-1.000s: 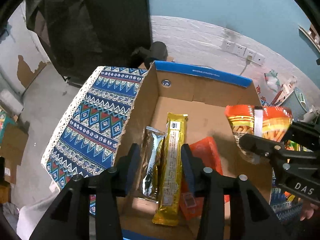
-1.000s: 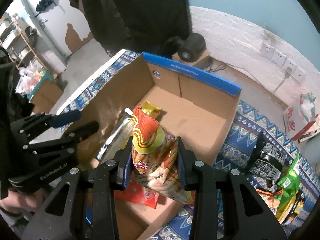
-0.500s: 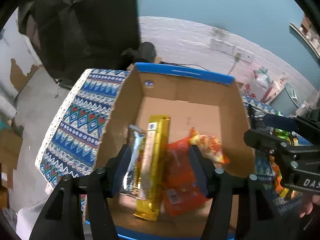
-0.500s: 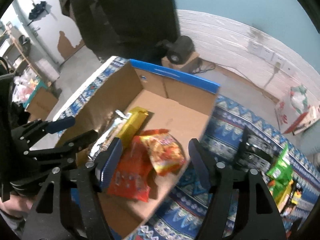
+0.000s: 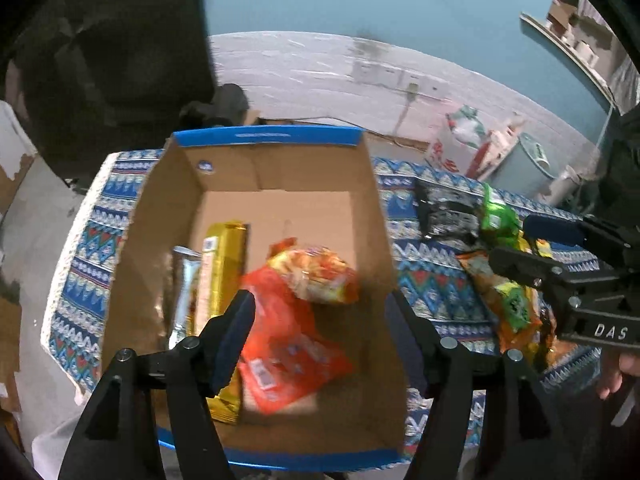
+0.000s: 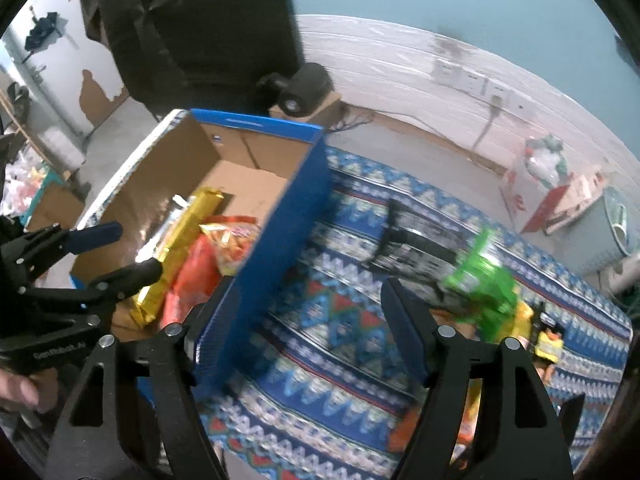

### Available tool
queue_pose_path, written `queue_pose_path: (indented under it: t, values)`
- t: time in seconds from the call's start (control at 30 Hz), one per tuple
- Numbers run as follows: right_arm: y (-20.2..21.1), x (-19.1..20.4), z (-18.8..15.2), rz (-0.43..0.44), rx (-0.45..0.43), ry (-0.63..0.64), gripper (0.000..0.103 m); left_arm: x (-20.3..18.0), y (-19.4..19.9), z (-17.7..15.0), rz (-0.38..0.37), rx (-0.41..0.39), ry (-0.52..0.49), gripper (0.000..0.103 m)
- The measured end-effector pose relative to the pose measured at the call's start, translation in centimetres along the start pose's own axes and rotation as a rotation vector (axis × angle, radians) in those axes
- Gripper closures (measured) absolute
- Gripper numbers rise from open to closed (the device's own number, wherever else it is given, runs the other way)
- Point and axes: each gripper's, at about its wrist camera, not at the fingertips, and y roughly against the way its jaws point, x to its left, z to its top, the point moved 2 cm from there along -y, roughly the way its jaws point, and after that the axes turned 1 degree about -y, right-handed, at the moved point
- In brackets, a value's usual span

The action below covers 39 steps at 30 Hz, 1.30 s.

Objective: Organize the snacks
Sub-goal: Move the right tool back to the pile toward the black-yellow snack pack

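Here, the left gripper and right gripper, jaws just widened, grasp nothing; an orange crinkled snack bag lies in the blue-rimmed cardboard box.

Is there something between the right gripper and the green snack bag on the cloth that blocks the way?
Nothing visible does. The right gripper, whose jaws have just been opening and hold nothing, hangs over bare patterned cloth; the green snack bag lies just beyond its right finger.
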Motion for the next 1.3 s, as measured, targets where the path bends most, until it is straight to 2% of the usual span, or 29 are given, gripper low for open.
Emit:
queue_pose_path:
  t: [0.47, 0.7, 0.93, 1.3]
  values:
    - [4.3, -9.1, -5.1, -0.084, 0.003, -0.120, 0.029, -7.6, -1.0, -0.8, -0.021, 0.028, -0.150, 0.034]
    - [5.3, -13.2, -8.0, -0.117, 0.017, -0.183, 0.029, -11.5, -2.2, -1.6, -0.036, 0.071, -0.213, 0.034]
    - [4.5, -17.3, -11.4, -0.147, 0.077, -0.250, 0.029, -15.0, -3.7, -3.0, -0.056, 0.126, -0.273, 0.034]
    - [2.6, -21.8, -16.3, -0.123, 0.188, -0.370, 0.029, -19.0, -5.8, -4.4, -0.062, 0.190, -0.326, 0.034]
